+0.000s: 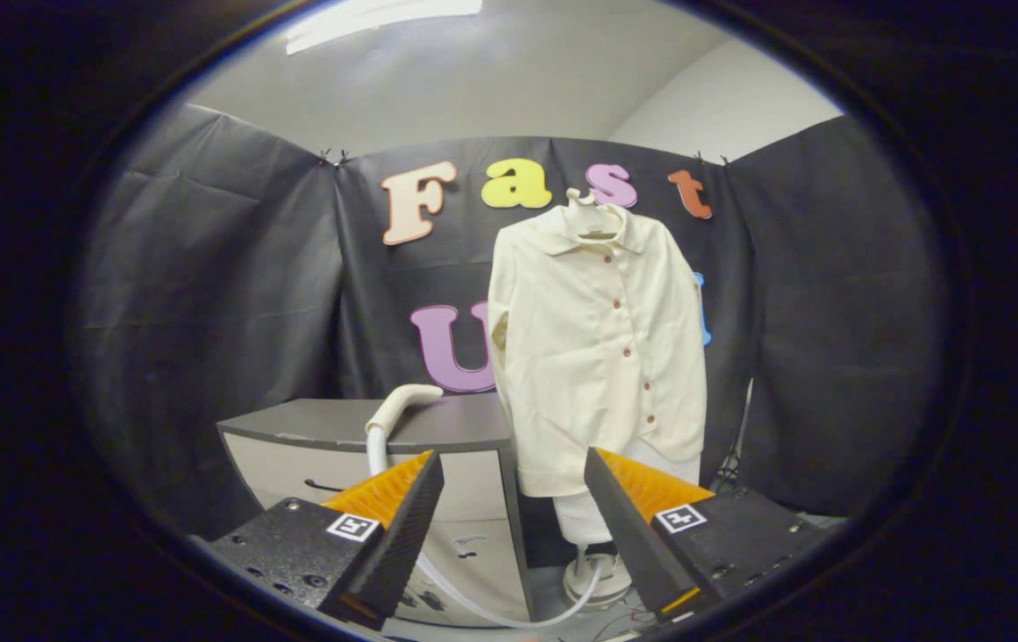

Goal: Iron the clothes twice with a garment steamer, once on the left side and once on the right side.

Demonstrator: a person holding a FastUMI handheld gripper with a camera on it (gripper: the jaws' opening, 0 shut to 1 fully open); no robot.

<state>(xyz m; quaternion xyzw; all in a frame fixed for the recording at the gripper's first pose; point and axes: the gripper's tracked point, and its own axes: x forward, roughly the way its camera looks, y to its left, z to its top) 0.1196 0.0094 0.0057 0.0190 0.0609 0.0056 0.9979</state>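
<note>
Shirt (598,348), cream with a row of small dark buttons, hangs on a pale hanger (587,212) against the black booth wall (206,303), well beyond my fingers and a little right of the gap between them. Collar up, hem low, sleeves hanging at both sides. Grey cabinet (366,428) stands to the shirt's left, its top level with the lower half of the garment. Steamer head (402,403), white and curved, rests on the cabinet top; its hose (473,597) runs down the cabinet front and loops across to a white base (596,575) on the floor under the shirt. My gripper (513,508): fingers spread wide apart, nothing between them, touching nothing.
</note>
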